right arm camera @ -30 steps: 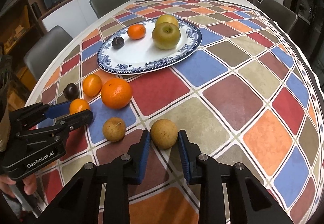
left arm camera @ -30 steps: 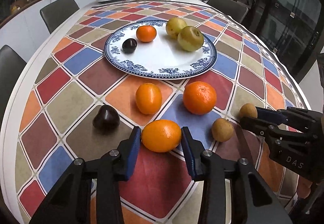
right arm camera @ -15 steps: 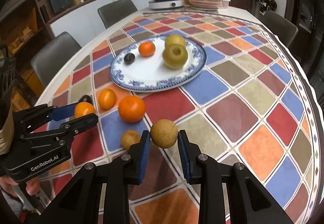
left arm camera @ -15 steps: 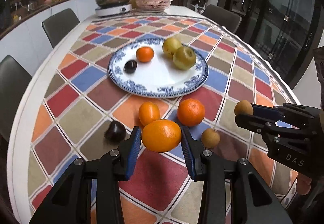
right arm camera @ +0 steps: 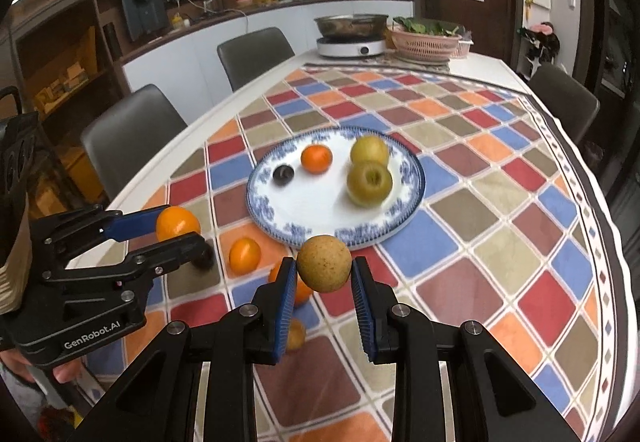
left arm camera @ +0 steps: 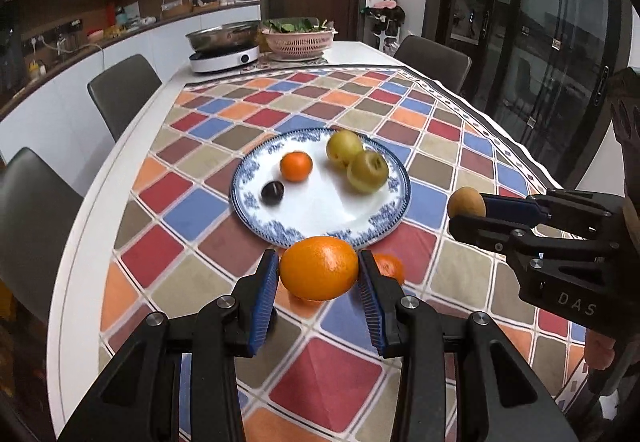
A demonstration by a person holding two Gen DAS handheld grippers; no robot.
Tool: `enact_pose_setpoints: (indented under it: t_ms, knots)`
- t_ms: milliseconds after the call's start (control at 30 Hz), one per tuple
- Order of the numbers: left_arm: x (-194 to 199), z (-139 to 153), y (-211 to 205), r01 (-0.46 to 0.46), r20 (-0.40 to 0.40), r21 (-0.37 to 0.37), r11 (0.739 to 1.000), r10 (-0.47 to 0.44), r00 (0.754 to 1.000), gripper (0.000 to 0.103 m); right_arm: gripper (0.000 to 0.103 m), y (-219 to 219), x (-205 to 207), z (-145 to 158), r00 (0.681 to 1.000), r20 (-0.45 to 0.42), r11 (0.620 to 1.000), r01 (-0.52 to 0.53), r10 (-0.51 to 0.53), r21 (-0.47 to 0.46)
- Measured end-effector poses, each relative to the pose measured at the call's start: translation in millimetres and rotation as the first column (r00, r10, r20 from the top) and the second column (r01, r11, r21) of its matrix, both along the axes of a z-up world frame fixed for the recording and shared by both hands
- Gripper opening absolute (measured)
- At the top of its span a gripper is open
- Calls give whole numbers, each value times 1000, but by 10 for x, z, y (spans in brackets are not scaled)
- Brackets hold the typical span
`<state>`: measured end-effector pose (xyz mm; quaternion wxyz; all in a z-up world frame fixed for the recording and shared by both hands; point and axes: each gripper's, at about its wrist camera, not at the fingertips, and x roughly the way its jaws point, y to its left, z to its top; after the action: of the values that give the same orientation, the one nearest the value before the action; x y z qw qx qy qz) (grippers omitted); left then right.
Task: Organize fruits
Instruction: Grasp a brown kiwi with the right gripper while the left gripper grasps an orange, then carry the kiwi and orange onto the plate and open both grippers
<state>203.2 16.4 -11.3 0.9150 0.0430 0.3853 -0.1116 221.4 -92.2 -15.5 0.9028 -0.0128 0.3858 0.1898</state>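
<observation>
My left gripper point(left arm camera: 319, 282) is shut on an orange point(left arm camera: 319, 267) and holds it above the table, just short of the blue-and-white plate point(left arm camera: 352, 216). My right gripper point(right arm camera: 323, 282) is shut on a brown pear point(right arm camera: 324, 263), also lifted near the plate point(right arm camera: 316, 214). The plate holds a small orange point(left arm camera: 296, 166), a dark plum point(left arm camera: 273, 192) and two green pears point(left arm camera: 367, 171). On the cloth remain a small orange point(right arm camera: 244, 255), a larger orange point(right arm camera: 300, 288) partly hidden behind my finger, a brown fruit point(right arm camera: 295, 334) and a dark plum point(right arm camera: 205, 260).
The table carries a chequered cloth point(left arm camera: 460, 146). At the far end stand a cooker with a metal pan point(left arm camera: 224, 50) and a pink basket of greens point(left arm camera: 300, 40). Chairs point(left arm camera: 124, 90) line both sides. The table's left edge point(left arm camera: 80, 242) is near.
Both grippers have lifted their fruit off the cloth and risen, moving toward the plate. The orange and the brown pear stay gripped throughout.
</observation>
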Motion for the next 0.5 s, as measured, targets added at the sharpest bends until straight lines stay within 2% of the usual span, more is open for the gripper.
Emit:
enact_pose_setpoints:
  t_ms: [267,500]
  knots:
    - [279,18,61,8,6,15,1000,-9,1000,39,29,74,275,22,1000,-6,1000,-10,11,21]
    - [572,-89,91,32,-6,25,999,-32,999,39,29,149,561,-91,999,-35,1000,-6,7,22]
